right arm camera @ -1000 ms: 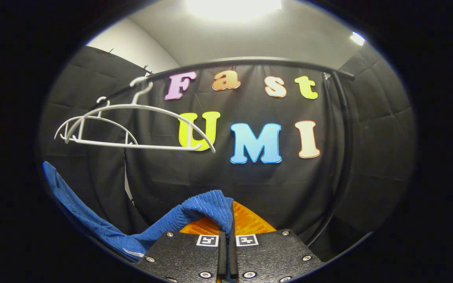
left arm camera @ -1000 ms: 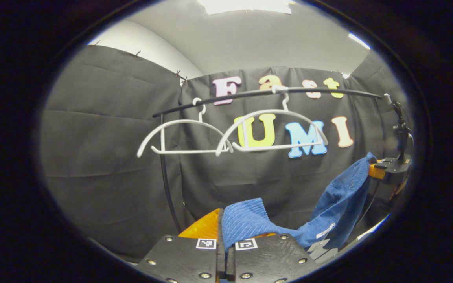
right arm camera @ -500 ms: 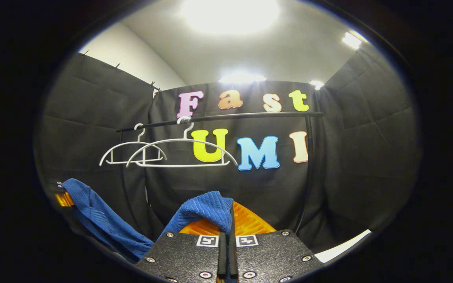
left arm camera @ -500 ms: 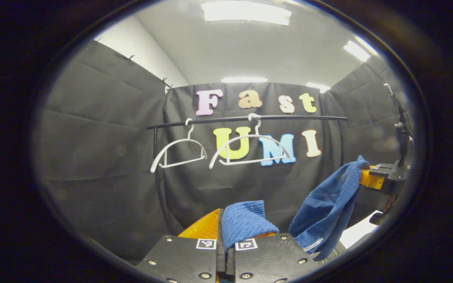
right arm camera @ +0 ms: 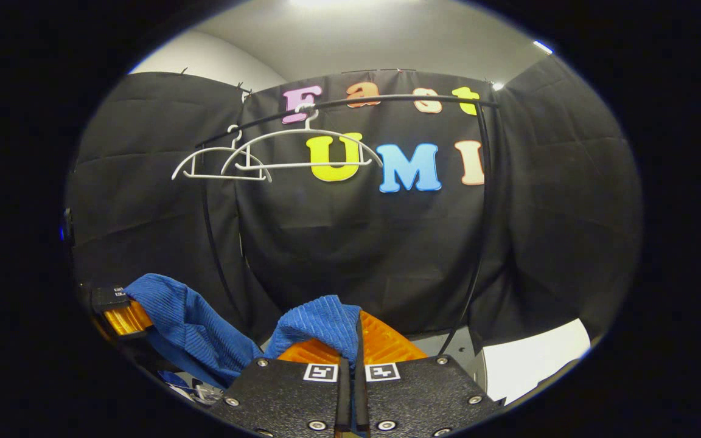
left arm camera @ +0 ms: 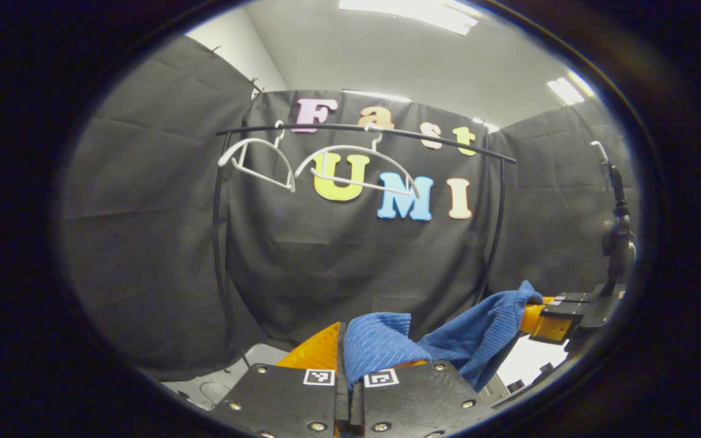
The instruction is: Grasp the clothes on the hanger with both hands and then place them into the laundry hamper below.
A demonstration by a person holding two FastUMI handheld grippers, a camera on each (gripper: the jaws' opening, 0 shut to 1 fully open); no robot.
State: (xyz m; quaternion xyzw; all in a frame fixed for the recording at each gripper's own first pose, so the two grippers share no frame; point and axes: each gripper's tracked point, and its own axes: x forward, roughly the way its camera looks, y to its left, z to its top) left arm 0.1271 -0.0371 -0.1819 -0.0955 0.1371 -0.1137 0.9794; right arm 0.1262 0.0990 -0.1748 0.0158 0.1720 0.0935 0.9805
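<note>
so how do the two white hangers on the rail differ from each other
In the right gripper view, the nearer hanger looks larger and spans wider, while the farther hanger looks smaller and sits partly behind it. The nearer hanger hooks higher on the rail; the farther one hangs lower toward the rail's left end. Both are white, bare and curved.

Your left gripper (left arm camera: 344,340) sits at six o'clock, its fingers clamped together on a fold of the blue garment (left arm camera: 448,340). The cloth drapes toward four o'clock, where your right gripper (left arm camera: 539,317) grips its far end. Toward twelve o'clock a black rail (left arm camera: 387,129) carries two bare white hangers (left arm camera: 356,159), one at eleven, the other just beside it, both tilted.
</note>
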